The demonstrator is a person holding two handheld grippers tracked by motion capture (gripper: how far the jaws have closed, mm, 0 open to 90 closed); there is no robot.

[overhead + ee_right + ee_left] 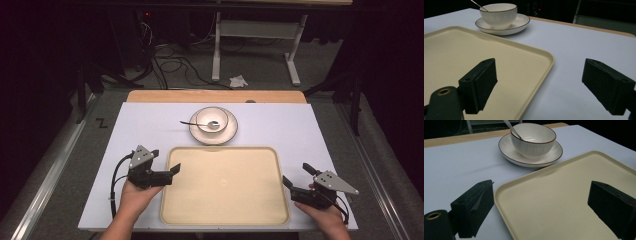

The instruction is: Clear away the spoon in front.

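Grippers, left point(167, 165) and right point(295, 175), jaws apart and empty, flank cream tray point(225, 210); likely pre-grasp, next closing on its edges.

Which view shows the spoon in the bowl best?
The high view: the whole spoon lies in the bowl, handle pointing left. Both gripper views show just part of its handle rising over the rim.

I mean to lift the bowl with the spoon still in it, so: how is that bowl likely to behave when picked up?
The bowl looks like glazed ceramic, so probably stiff, slippery and breakable if dropped. It stands loose on a saucer, so a push may slide it. The spoon leans over its rim, so tilting the bowl could tip it out.
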